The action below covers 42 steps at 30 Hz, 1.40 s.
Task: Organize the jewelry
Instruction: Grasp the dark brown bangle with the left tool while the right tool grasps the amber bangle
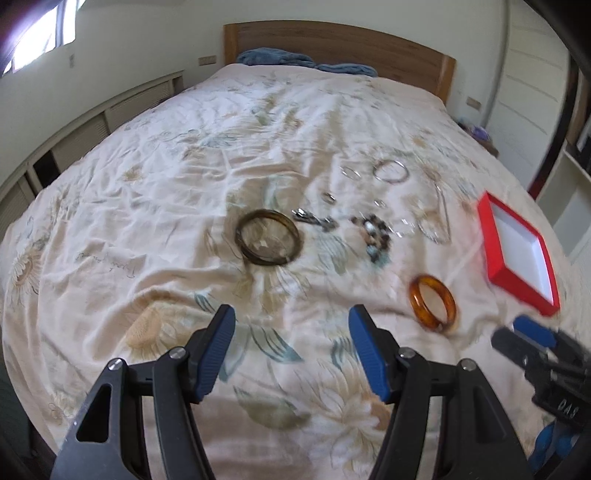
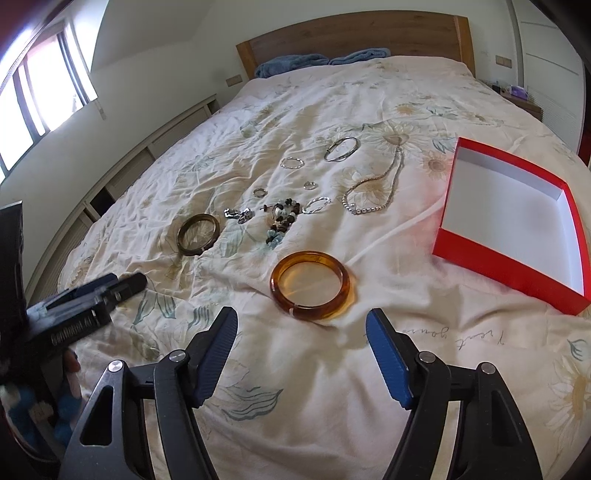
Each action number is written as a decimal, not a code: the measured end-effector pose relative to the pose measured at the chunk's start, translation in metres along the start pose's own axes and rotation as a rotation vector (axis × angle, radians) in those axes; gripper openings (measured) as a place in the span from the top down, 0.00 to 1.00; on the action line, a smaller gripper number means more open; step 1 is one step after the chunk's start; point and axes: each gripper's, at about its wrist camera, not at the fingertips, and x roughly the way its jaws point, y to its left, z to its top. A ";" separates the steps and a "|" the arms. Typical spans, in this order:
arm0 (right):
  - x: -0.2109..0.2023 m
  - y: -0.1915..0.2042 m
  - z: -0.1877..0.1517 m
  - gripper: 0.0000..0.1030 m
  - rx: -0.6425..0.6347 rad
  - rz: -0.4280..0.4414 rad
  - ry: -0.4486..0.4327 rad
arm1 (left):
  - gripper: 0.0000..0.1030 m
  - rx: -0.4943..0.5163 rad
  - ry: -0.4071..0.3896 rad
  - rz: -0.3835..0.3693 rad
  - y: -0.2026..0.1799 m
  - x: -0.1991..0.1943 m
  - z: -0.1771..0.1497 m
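Note:
Jewelry lies scattered on a floral bedspread. An amber bangle (image 2: pixel 310 284) lies just beyond my open, empty right gripper (image 2: pixel 301 325); it also shows in the left wrist view (image 1: pixel 433 302). A dark olive bangle (image 1: pixel 267 242) lies ahead of my open, empty left gripper (image 1: pixel 291 321), also seen from the right (image 2: pixel 198 233). A bead bracelet (image 2: pixel 282 219), a silver clip (image 2: pixel 239 214), a pearl necklace (image 2: pixel 373 192), a silver bangle (image 2: pixel 341 148) and small rings (image 2: pixel 291 163) lie farther back. An empty red box (image 2: pixel 495 266) with a white inside sits at the right.
The bedspread (image 2: pixel 295 369) is wrinkled. A wooden headboard (image 2: pixel 354 33) and blue pillows (image 2: pixel 295 62) are at the far end. A window (image 2: pixel 33 92) and low cabinets (image 2: pixel 122 170) are on the left. A wardrobe (image 1: pixel 532 92) stands on the right.

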 end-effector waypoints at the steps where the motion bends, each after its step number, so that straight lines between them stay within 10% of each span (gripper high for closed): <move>1: 0.003 -0.002 0.002 0.30 -0.003 0.001 0.003 | 0.40 -0.023 -0.002 0.001 0.006 0.003 0.004; 22: 0.086 -0.034 0.039 0.51 -0.038 0.074 0.114 | 0.41 -0.186 0.153 0.137 0.056 0.135 0.050; 35: 0.140 -0.031 0.043 0.63 -0.144 0.045 0.237 | 0.46 -0.085 0.169 0.234 0.045 0.162 0.037; 42: 0.148 -0.022 0.039 0.81 -0.214 -0.022 0.231 | 0.71 -0.105 0.153 0.212 0.049 0.156 0.039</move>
